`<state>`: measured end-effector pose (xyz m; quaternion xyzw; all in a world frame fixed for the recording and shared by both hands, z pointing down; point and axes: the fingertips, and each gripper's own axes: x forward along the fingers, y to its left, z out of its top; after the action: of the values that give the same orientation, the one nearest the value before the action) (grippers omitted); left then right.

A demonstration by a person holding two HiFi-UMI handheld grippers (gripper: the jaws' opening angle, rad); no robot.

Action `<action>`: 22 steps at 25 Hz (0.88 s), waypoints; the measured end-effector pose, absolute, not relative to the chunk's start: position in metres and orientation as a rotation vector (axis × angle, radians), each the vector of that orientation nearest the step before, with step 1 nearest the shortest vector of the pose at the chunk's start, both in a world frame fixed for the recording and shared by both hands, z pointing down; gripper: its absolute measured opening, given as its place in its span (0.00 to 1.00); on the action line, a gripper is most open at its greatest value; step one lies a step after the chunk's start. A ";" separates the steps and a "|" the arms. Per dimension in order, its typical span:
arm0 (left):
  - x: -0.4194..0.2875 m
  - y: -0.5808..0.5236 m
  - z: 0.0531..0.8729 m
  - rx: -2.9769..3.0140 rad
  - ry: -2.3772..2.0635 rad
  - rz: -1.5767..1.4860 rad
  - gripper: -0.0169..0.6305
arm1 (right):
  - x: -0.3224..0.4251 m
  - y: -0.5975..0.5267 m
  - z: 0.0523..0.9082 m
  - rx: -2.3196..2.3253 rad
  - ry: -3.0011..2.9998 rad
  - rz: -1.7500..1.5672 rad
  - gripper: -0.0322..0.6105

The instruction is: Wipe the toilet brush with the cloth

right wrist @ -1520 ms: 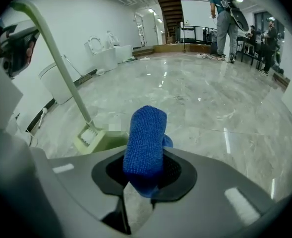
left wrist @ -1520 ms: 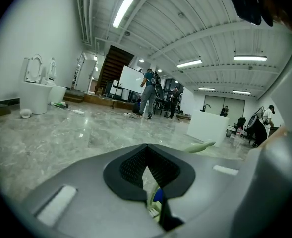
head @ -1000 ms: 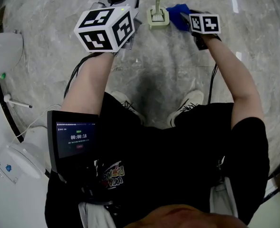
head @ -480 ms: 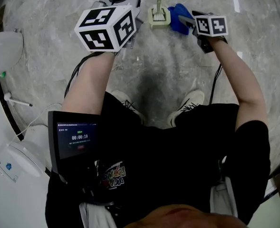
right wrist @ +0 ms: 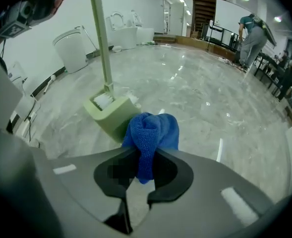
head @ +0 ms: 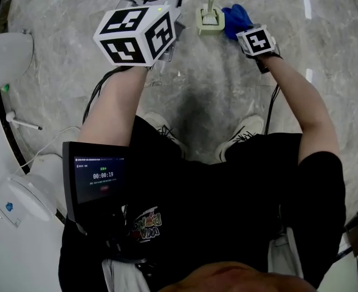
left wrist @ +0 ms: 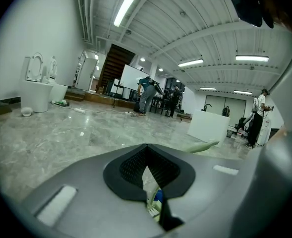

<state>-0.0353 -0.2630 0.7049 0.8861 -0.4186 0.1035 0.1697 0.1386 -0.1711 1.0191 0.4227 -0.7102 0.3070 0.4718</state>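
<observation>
Since the cloth point(right wrist: 153, 128) looks soft n floppy, right gripper point(right wrist: 146, 155) just closed its fingers point(right wrist: 173, 170) on the bunch. Left gripper point(left wrist: 146, 147) fingers shut, empty.

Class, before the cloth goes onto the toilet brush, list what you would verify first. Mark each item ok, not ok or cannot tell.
1. Cloth gripped: ok. The right tool has just been closing its jaws, and they now pinch the blue cloth.
2. Brush standing: ok. The toilet brush is upright in its green holder.
3. Cloth on the handle: not ok. It hangs low by the holder, clear of the handle.
4. Left tool free: ok. Its jaws are together with nothing between them.
5. Holder steadied: not ok. Neither tool holds it.
</observation>
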 end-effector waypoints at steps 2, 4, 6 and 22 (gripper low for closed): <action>-0.033 -0.264 0.704 2.507 -1.184 0.274 0.04 | 0.164 -0.167 1.012 1.053 -1.722 0.721 0.14; -0.028 -0.263 0.702 2.510 -1.168 0.256 0.04 | 0.194 -0.172 1.000 1.109 -1.720 0.648 0.14; -0.023 -0.263 0.700 2.520 -1.152 0.253 0.04 | 0.225 -0.178 0.988 1.169 -1.690 0.570 0.14; -0.024 -0.266 0.710 2.496 -1.169 0.294 0.04 | 0.177 -0.110 1.040 0.467 -1.672 0.315 0.23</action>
<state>-0.0238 -0.2658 0.7104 0.8852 -0.4145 0.1042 0.1838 0.1771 -0.1097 1.0403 0.2043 -0.7316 0.1379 0.6356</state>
